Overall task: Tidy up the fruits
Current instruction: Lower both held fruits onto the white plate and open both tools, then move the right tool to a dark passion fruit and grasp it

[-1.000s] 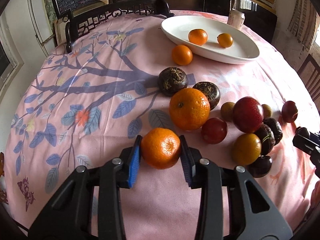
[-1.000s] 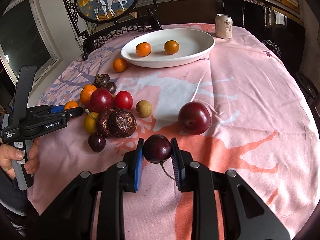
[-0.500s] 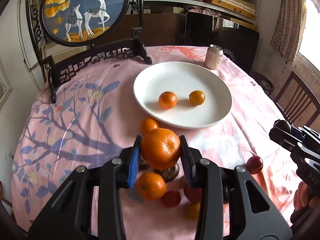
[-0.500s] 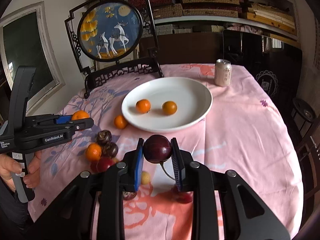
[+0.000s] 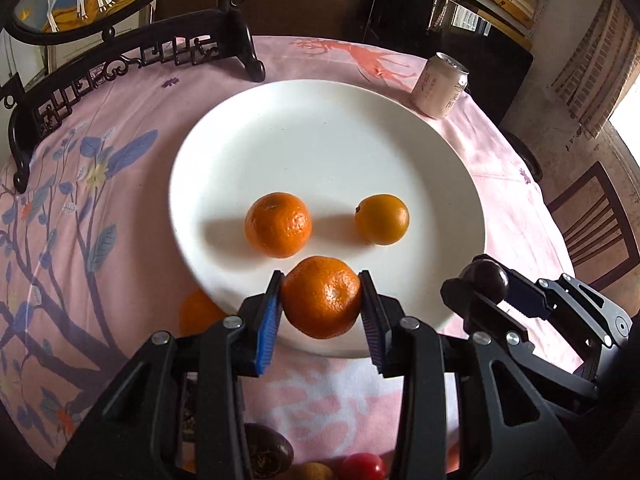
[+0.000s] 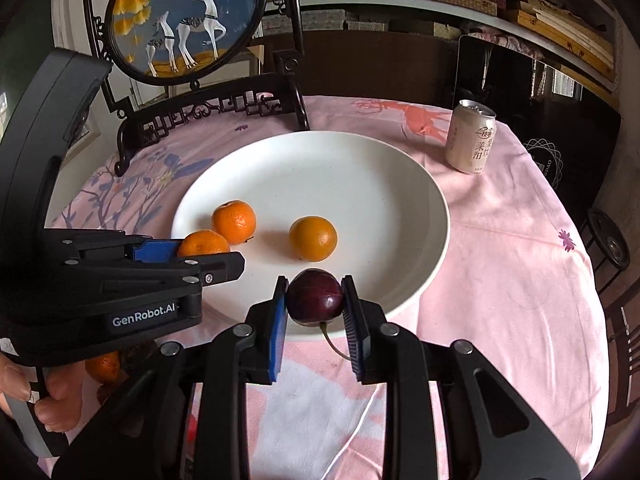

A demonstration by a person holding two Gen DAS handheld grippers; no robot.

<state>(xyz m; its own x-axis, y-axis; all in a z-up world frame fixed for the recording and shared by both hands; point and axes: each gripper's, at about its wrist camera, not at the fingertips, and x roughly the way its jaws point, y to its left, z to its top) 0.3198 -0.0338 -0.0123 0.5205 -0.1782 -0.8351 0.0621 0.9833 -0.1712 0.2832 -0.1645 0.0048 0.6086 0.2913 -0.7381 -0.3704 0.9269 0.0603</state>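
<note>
Carrying fruit over the white plate (image 5: 448, 160): left gripper (image 5: 322, 312) pinches a mandarin (image 5: 322, 298), right gripper (image 6: 315, 306) a dark plum (image 6: 315, 298). Next, probably lower and release both.

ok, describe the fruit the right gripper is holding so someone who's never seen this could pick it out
Find the big white plate on the pink tablecloth; at its near rim the right gripper has its jaws shut on a small fruit. That is the cherry: dark red, glossy, with a thin stem hanging below. Everything else on or over the plate is orange citrus, including the mandarin in the left gripper.
</note>
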